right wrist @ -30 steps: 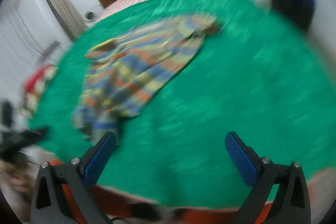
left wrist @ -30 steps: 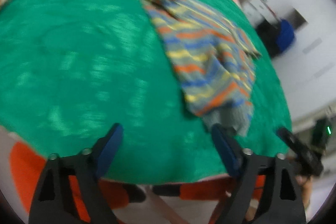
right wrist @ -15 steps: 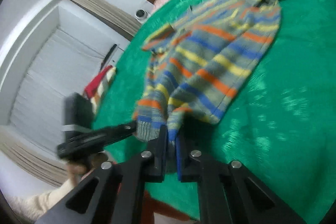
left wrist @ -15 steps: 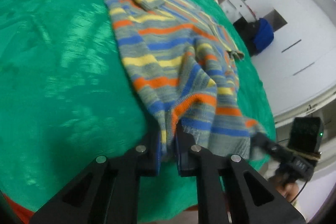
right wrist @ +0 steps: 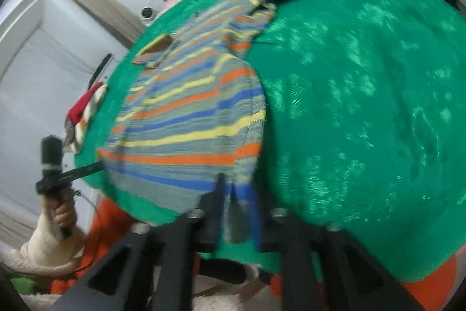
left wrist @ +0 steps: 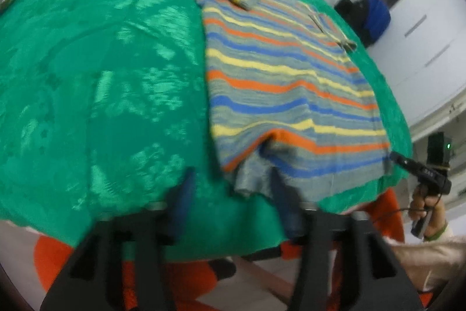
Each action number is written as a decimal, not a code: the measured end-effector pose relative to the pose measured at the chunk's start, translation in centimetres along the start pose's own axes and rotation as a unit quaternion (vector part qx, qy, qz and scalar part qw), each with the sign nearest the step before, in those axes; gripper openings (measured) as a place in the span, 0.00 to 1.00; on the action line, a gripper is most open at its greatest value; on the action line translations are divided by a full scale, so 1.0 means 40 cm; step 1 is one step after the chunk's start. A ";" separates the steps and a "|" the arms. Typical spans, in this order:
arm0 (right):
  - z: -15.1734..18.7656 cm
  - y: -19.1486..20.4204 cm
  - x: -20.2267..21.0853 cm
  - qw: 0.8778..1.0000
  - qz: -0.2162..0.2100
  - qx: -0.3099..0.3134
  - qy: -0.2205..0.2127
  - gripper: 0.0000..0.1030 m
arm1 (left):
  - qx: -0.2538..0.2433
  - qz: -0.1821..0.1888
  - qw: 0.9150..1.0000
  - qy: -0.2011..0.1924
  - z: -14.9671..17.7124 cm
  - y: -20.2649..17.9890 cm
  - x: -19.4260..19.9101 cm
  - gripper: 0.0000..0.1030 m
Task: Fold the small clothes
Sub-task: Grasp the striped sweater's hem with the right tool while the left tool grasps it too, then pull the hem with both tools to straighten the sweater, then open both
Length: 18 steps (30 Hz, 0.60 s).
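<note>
Left tongs (left wrist: 233,194), jaws opening, have the striped sweater's (left wrist: 285,83) hem corner loose between the pads; right tongs (right wrist: 236,209), also opening, straddle the opposite corner. The sweater lies flat on the green surface (left wrist: 102,77), collar toward 12 o'clock. Best to let both corners drop cleanly before regripping for the fold

Striped sweater (left wrist: 291,83) pulled flat, both grips letting go

Half a second back, bunched and pinched at the hem in both closed grippers; now spread smooth across the green cloth (left wrist: 102,63). Left gripper (left wrist: 233,200) opening, drawn back, hem corner lying loose between its jaws. Right gripper (right wrist: 237,200) opening too, hem corner between its blue pads (right wrist: 253,212), grip unclear through the blur.
</note>
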State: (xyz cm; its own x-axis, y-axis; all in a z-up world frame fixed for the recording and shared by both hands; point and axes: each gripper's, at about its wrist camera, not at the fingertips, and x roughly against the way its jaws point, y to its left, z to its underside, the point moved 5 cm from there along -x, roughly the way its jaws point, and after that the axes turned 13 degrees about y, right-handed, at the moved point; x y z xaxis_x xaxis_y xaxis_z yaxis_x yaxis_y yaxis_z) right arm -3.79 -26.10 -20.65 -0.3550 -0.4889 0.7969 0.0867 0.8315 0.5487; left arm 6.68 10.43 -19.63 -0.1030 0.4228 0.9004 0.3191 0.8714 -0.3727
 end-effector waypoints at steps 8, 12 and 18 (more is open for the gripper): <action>-0.029 -0.008 -0.069 0.998 -0.052 -0.011 0.031 0.07 | 0.020 -0.010 1.000 0.017 -0.033 -0.017 -0.074 0.03; -0.025 0.009 -0.019 0.999 -0.004 0.013 0.051 0.04 | -0.006 0.003 1.000 -0.001 -0.004 -0.021 -0.003 0.02; 0.018 0.027 0.024 0.995 0.045 0.033 0.078 0.04 | -0.039 -0.040 0.998 0.027 0.069 0.001 0.005 0.00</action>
State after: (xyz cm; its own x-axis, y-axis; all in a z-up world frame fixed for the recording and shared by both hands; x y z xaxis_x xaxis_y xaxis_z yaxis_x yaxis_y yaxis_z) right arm -4.72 -25.49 -19.47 -0.1986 -0.4422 0.8747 0.0480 0.8870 0.4593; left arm 4.08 11.22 -20.09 -0.0807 0.3373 0.9379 0.3841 0.8789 -0.2830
